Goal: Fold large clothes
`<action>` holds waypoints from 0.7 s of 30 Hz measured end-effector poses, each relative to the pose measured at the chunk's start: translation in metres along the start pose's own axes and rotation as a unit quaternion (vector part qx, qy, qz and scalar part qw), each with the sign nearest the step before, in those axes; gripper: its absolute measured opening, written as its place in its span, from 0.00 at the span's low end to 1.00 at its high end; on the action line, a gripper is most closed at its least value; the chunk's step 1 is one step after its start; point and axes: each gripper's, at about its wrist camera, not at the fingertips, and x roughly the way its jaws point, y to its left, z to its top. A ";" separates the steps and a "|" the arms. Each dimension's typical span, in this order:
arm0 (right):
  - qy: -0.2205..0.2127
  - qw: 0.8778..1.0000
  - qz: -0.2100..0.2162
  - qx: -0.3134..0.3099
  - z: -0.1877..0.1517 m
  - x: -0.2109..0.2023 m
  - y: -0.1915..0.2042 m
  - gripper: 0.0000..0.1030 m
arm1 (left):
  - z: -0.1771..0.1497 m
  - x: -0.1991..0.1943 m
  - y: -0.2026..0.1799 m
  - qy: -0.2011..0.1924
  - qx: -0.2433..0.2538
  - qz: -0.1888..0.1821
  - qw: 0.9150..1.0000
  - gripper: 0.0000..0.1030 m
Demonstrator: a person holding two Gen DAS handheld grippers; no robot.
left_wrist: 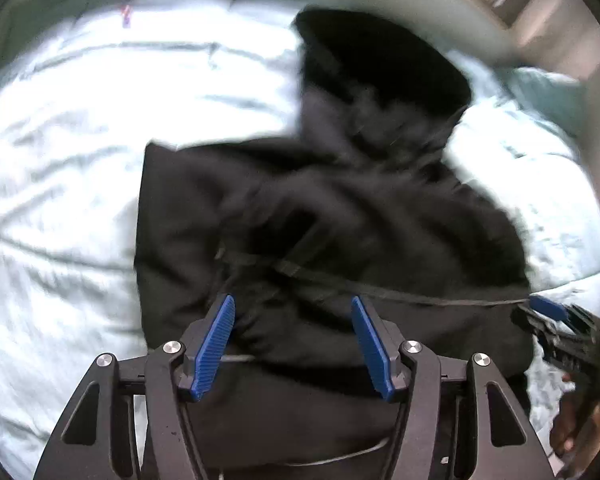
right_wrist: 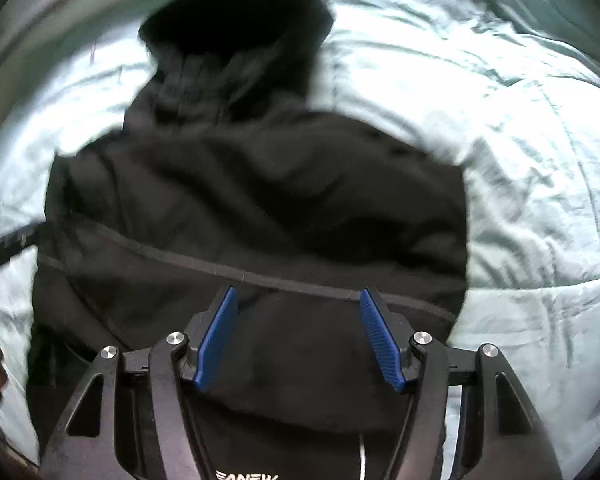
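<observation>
Black hoodie (left_wrist: 300,220) lies rumpled on pale bedding (left_wrist: 60,160), hood up top; both grippers' jaws gape empty above it.

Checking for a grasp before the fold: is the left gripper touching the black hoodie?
Cannot tell. In the left wrist view the left gripper stands open over the black hoodie, but blur hides any contact or gap.

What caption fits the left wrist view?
Open left gripper above a black hooded sweatshirt on a pale green quilted bedspread.
</observation>
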 end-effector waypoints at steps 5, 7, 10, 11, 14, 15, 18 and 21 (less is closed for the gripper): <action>0.047 0.999 -0.024 0.009 -0.016 0.049 0.011 0.63 | -0.016 0.043 0.020 0.034 -0.025 -0.010 0.999 0.61; 0.055 0.998 -0.028 0.009 -0.012 0.055 0.013 0.64 | -0.015 0.047 0.022 0.036 -0.038 -0.008 0.999 0.61; 0.063 0.997 -0.032 0.000 -0.008 0.057 0.017 0.64 | -0.011 0.049 0.014 0.037 -0.024 0.012 0.999 0.61; 0.064 0.997 -0.030 0.001 -0.008 0.057 0.017 0.64 | -0.010 0.051 0.010 0.036 -0.016 0.018 0.999 0.61; 0.063 0.998 -0.026 0.003 -0.005 0.055 0.016 0.65 | -0.010 0.046 0.006 0.032 -0.004 0.022 0.999 0.61; 0.062 0.998 -0.026 0.003 -0.005 0.054 0.016 0.65 | -0.011 0.045 0.006 0.032 -0.004 0.021 0.999 0.61; 0.055 0.998 -0.010 0.019 -0.006 0.037 0.011 0.62 | -0.012 0.027 -0.008 0.031 0.021 0.025 0.999 0.61; 0.027 1.000 0.010 0.012 -0.001 0.007 0.001 0.59 | -0.008 -0.017 -0.028 -0.019 0.057 0.015 0.998 0.61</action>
